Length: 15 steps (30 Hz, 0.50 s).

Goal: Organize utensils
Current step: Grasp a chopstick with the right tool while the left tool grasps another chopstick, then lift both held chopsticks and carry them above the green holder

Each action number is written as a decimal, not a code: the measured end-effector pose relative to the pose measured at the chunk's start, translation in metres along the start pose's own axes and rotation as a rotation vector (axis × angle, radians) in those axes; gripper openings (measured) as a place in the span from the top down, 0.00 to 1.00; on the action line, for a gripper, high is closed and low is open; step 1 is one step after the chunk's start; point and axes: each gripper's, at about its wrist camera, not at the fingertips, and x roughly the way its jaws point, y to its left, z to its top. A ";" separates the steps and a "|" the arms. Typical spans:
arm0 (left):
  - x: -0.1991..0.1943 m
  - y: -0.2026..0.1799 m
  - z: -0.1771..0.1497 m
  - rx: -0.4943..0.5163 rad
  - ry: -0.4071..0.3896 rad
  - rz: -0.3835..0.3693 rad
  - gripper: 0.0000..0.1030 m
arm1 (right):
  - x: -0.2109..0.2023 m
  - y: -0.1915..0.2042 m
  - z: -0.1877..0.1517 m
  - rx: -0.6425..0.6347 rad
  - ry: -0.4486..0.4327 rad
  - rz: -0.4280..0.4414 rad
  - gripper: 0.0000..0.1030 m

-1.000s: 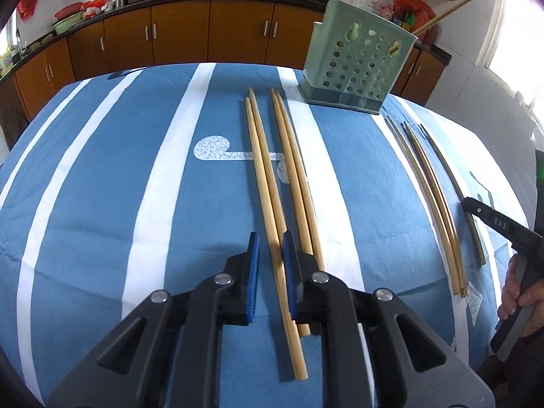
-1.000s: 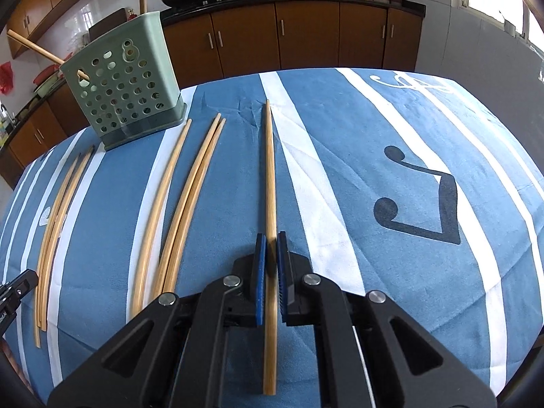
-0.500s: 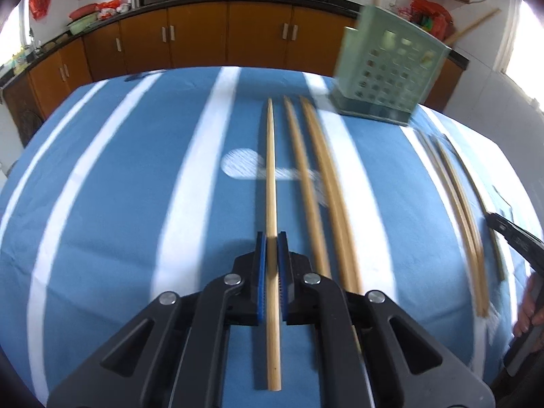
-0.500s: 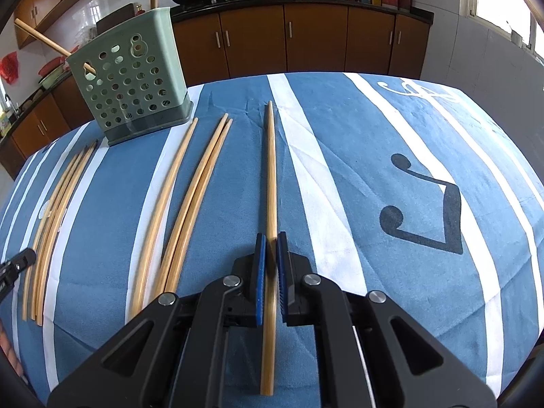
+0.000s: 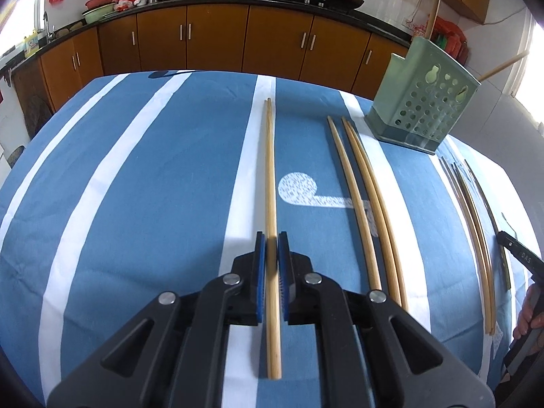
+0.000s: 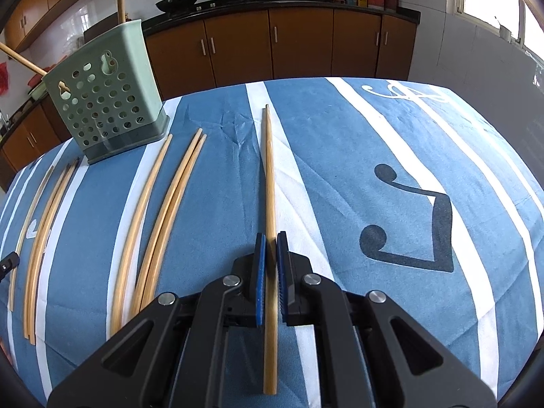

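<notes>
My left gripper [image 5: 271, 238] is shut on a light wooden chopstick [image 5: 271, 176] that points away from me over the blue striped cloth. Three more light chopsticks [image 5: 367, 204] lie to its right. The green perforated holder [image 5: 421, 112] stands at the far right with sticks poking out of its top. My right gripper [image 6: 271, 238] is shut on another wooden chopstick [image 6: 269, 176], held lengthwise. In the right wrist view the holder [image 6: 105, 95] stands at the far left, with three loose chopsticks [image 6: 163, 217] between it and my gripper.
Several darker chopsticks [image 5: 472, 224] lie near the cloth's right edge, close to a hand [image 5: 530, 316]. Another bundle [image 6: 44, 231] lies at the left of the right wrist view. Brown kitchen cabinets [image 5: 217, 37] run behind the table, with woks on the counter.
The left gripper closed on one chopstick and carried it leftward, away from the other three. The right gripper kept its grip on its chopstick and barely moved.
</notes>
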 end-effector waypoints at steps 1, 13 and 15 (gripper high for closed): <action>-0.002 0.001 -0.002 -0.002 0.002 -0.003 0.91 | -0.001 0.000 -0.001 0.000 0.001 0.001 0.92; -0.019 0.001 -0.025 0.007 -0.003 0.011 0.91 | -0.017 -0.001 -0.020 0.005 0.003 0.018 0.92; -0.019 0.001 -0.026 0.004 -0.003 0.014 0.92 | -0.018 -0.001 -0.021 0.004 0.005 0.020 0.93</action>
